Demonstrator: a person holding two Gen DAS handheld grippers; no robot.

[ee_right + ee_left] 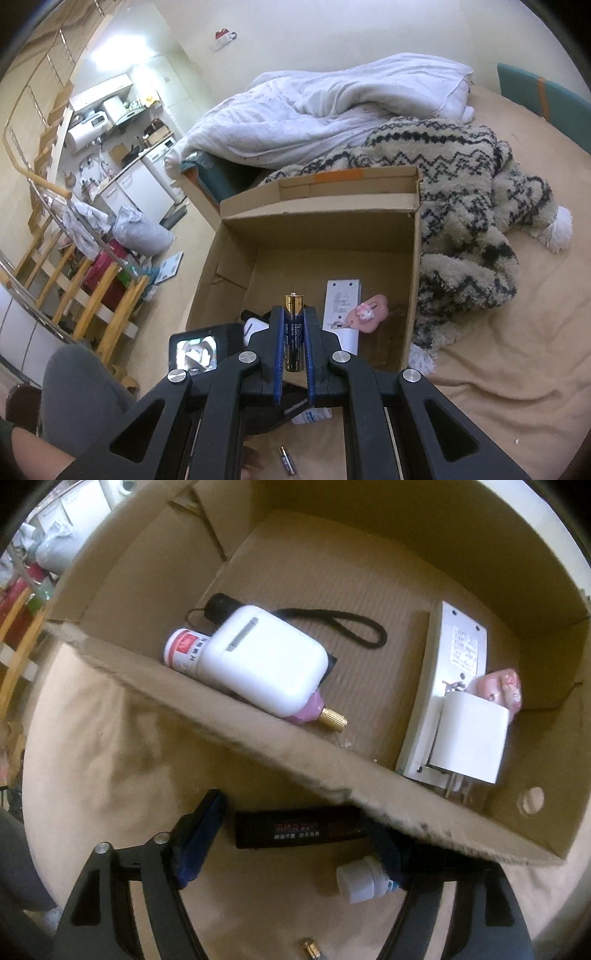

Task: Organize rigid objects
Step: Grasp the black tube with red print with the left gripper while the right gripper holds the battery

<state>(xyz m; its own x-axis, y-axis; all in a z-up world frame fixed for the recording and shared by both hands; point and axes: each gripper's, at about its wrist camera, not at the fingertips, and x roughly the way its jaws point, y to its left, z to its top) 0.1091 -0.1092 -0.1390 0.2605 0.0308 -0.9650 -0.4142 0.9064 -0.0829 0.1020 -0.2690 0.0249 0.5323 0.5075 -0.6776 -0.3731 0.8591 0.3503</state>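
**Cardboard box receiving loose items**

Right claw (294,345) pinches an upright battery (294,328) above the cardboard box (317,221), ready for deposit. Left claw (291,842), spread, straddles a black pack (299,829) on the bed (110,738), at 6 o'clock of the box.

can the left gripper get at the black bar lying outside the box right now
Probably yes. The left gripper is open and points down at the black bar, which lies on the bed between its fingers. The box wall crowds one finger, and a small white bottle lies close by.
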